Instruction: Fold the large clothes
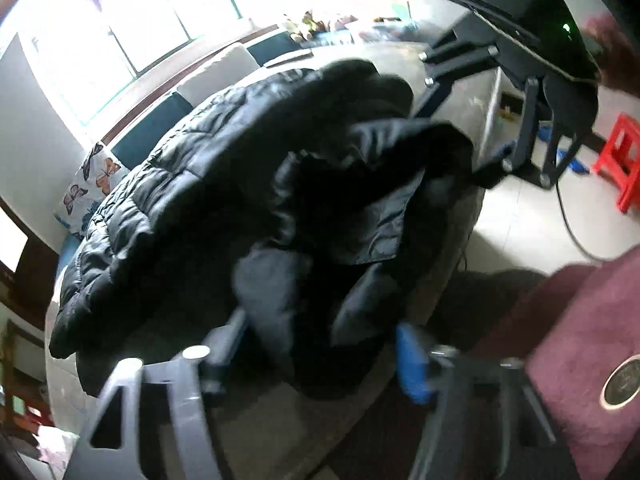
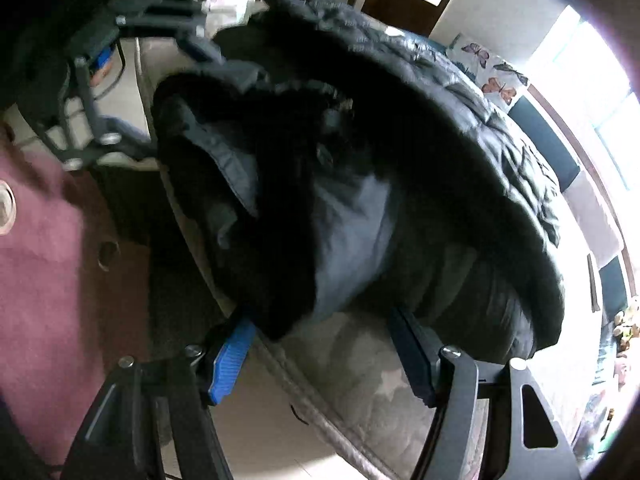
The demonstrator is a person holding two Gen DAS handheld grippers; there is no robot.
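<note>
A large black quilted puffer jacket [image 1: 192, 200] lies heaped on a grey table [image 1: 256, 424], its near part bunched and folded over. It fills the right wrist view [image 2: 420, 128] too. My left gripper [image 1: 324, 344] is open, its fingers on either side of a hanging fold of the jacket near the table's front edge. My right gripper [image 2: 320, 344] is open, its blue-padded fingers [image 2: 232, 356] straddling the jacket's lower edge. The right gripper also shows in the left wrist view [image 1: 492, 160], at the jacket's far right edge. The left gripper shows in the right wrist view [image 2: 188, 40] at the top left.
A person in a maroon coat [image 1: 580, 340] stands close on the right. A red plastic stool [image 1: 620, 156] stands on the tiled floor. A butterfly-print cushion [image 1: 92, 184] and a bench line the window wall behind the table.
</note>
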